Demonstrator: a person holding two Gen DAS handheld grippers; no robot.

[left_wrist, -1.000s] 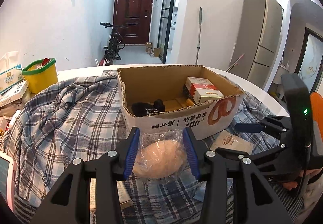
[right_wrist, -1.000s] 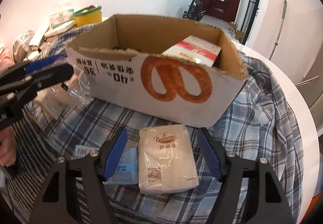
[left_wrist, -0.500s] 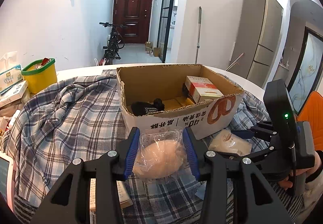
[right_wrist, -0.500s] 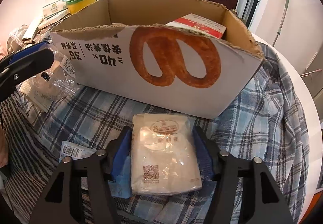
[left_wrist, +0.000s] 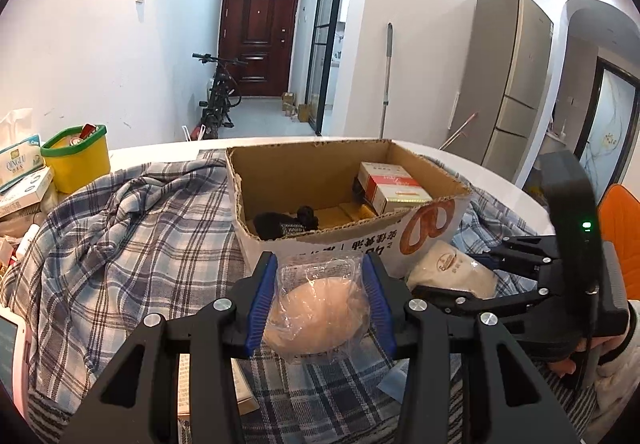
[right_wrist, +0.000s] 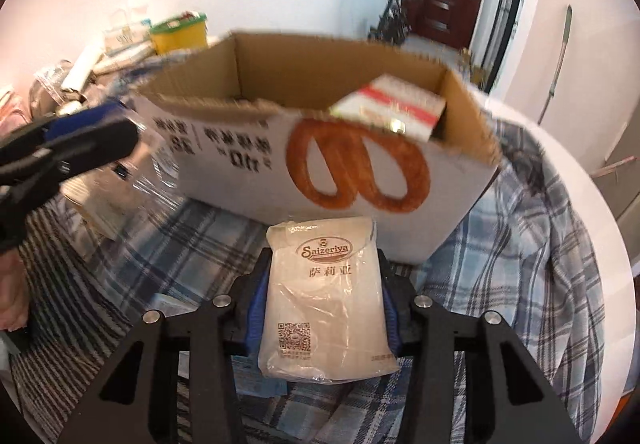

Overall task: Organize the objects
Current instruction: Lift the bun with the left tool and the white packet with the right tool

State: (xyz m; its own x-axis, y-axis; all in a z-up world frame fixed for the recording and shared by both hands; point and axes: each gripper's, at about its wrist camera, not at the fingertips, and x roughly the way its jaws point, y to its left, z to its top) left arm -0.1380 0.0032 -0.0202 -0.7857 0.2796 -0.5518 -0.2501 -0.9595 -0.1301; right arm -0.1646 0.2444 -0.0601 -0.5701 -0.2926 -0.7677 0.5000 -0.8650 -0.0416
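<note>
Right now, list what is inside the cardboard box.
Inside the cardboard box: a red-and-white carton at the right end, a black item, yellowish packets. The near wall hides the rest of the floor.

Carton point(left_wrist: 344, 240) on the cloth-covered desk point(left_wrist: 160, 150)
Bun pack point(left_wrist: 316, 308) and sachet point(right_wrist: 328, 300) lie just before the carton, sachet to the right; bin point(left_wrist: 78, 158) stands far left.

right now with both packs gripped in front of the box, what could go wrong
1. The right hand-held gripper pinches the soft Saizeriya pack by its sides; it may sag or slip on the lift.
2. The left hand-held gripper squeezes the bun in thin wrap; more pressure could crush it.
3. The box wall stands right ahead; a low lift could catch its rim or shove it along the loose plaid cloth.
</note>
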